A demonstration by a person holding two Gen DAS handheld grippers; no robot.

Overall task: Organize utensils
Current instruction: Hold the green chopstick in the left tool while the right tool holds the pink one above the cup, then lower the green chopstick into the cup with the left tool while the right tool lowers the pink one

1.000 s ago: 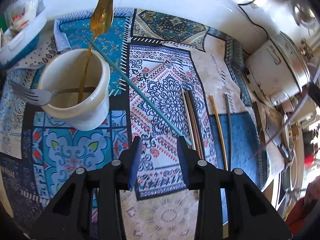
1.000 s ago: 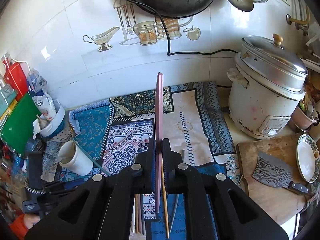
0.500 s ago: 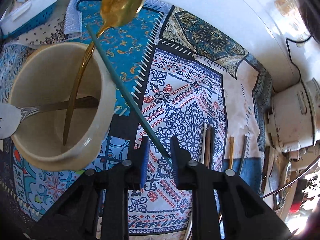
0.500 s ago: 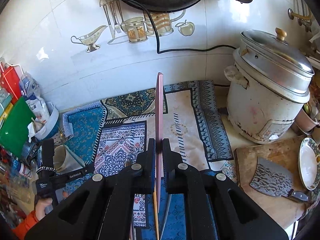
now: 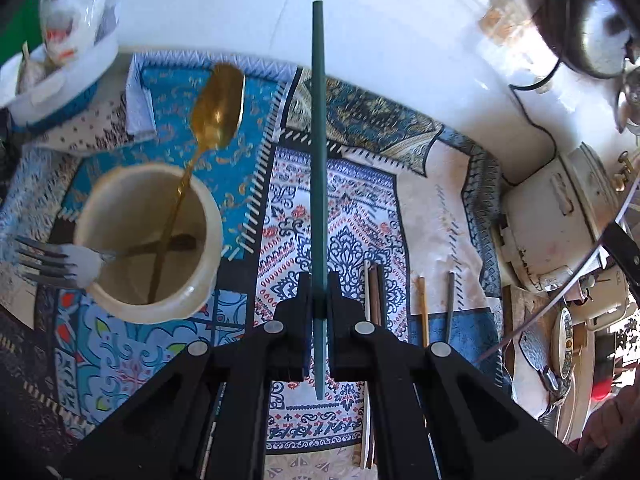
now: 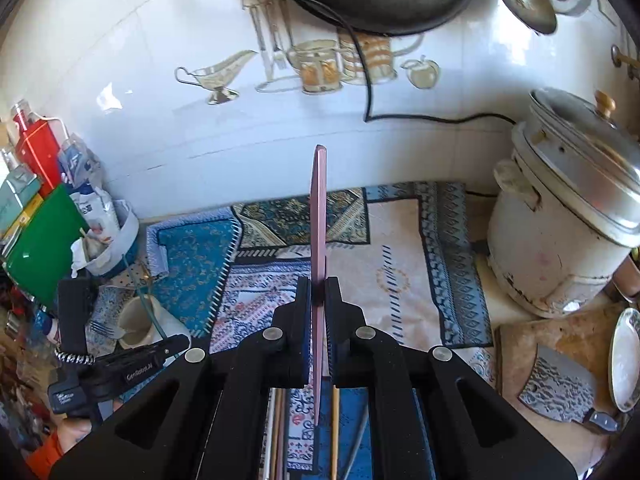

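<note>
Clamping green chopstick (image 5: 319, 160) in left gripper (image 5: 319, 304), long axis pointing up, just right of cup (image 5: 152, 240). Clamping pink chopstick (image 6: 319, 240) in right gripper (image 6: 318, 308), farther from cup.

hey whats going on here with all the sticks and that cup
A person is tidying utensils on a patterned cloth with a tool in each hand. The left tool is shut on a green chopstick, beside a cream cup that already holds a gold spoon and a fork. The right tool is shut on a pink chopstick. More chopsticks lie on the cloth.
</note>
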